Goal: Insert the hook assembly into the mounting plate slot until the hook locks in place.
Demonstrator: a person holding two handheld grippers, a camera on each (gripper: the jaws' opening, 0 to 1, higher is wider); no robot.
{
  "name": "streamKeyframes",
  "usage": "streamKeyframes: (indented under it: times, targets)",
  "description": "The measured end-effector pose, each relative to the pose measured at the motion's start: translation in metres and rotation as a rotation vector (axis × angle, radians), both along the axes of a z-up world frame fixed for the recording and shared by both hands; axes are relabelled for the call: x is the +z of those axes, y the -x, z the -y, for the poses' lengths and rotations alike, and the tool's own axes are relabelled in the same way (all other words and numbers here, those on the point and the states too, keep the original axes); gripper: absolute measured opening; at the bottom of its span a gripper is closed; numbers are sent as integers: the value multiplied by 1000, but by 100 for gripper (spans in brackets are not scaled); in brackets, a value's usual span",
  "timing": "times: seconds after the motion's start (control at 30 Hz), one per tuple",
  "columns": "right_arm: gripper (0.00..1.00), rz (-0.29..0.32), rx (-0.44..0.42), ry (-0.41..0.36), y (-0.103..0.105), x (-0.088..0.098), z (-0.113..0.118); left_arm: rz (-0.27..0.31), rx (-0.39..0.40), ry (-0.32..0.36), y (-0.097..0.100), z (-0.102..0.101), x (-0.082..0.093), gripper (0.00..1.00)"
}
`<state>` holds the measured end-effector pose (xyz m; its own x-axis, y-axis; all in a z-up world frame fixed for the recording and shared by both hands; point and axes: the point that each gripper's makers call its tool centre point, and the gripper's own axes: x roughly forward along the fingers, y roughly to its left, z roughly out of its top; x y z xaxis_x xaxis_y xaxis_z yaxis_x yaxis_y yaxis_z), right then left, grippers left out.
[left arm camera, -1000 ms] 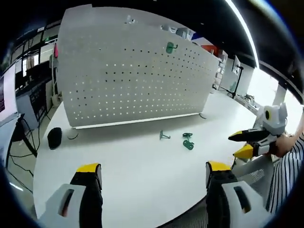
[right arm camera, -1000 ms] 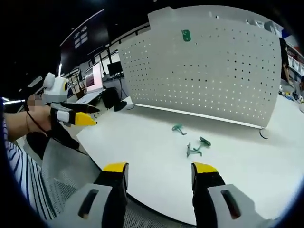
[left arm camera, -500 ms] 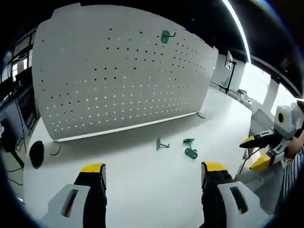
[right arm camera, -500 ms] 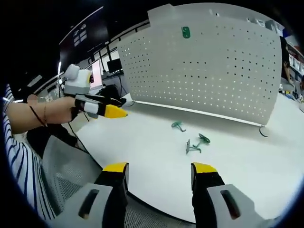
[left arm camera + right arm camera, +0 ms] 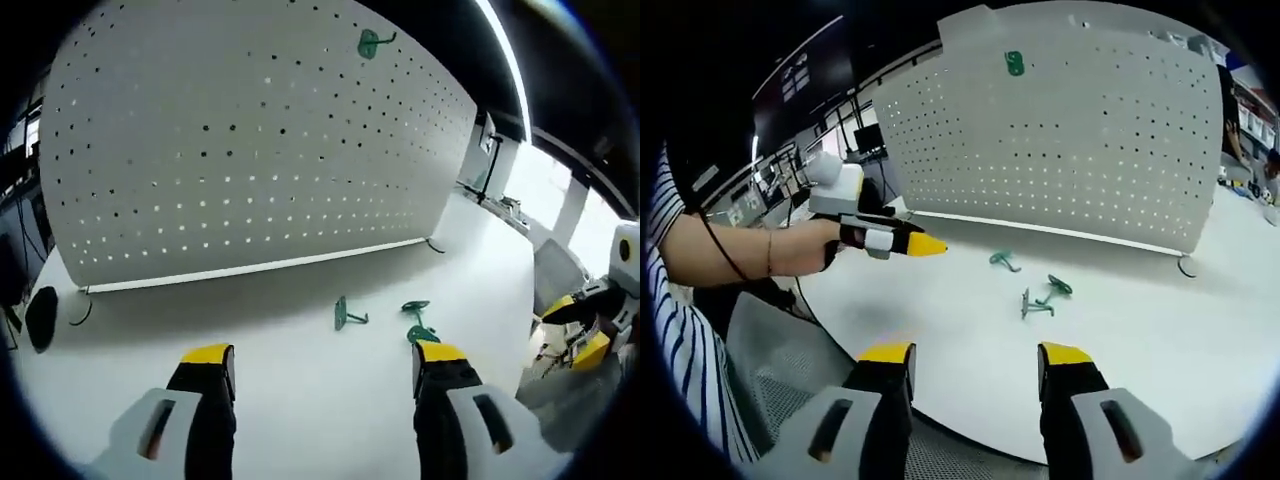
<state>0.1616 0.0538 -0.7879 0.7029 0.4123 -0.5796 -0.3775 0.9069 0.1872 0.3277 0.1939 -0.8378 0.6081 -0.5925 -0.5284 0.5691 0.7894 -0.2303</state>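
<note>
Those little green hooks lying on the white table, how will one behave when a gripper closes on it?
The green hooks look like thin plastic, so probably light and fairly stiff. Each has a flat disc base and a slim stem, so one may pivot or skid on the smooth white table when nudged. The thin stem may slip between the jaws.

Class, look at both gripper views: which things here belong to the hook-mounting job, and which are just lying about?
Part of the job:
- pegboard
- loose green hooks on the table
- green hook already hung on the board
- left gripper
- right gripper

Lying about:
- black object with cable
- monitors
</note>
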Motion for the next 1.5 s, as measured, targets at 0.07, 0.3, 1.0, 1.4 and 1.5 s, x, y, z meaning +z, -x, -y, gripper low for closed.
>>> streamKeyframes:
  times: [0.07, 0.3, 1.0, 1.4, 1.5]
  targets:
    - [47, -4, -6, -3, 0, -1, 1, -3, -9, -7, -2, 4, -4, 71]
    - [46, -15, -21, -9, -2, -3, 2, 4, -37, -20, -14, 19, -14, 61]
    - [44, -54, -54, -39, -4, -8, 9, -2, -120, -47, -28, 58, -41, 38]
    - [44, -68, -71, -56, -5, -10, 13, -4, -154, -81, -34, 70, -48, 24]
    - [44, -72, -73, -61, -5, -11, 13, -5, -156, -85, -34, 71, -49, 21]
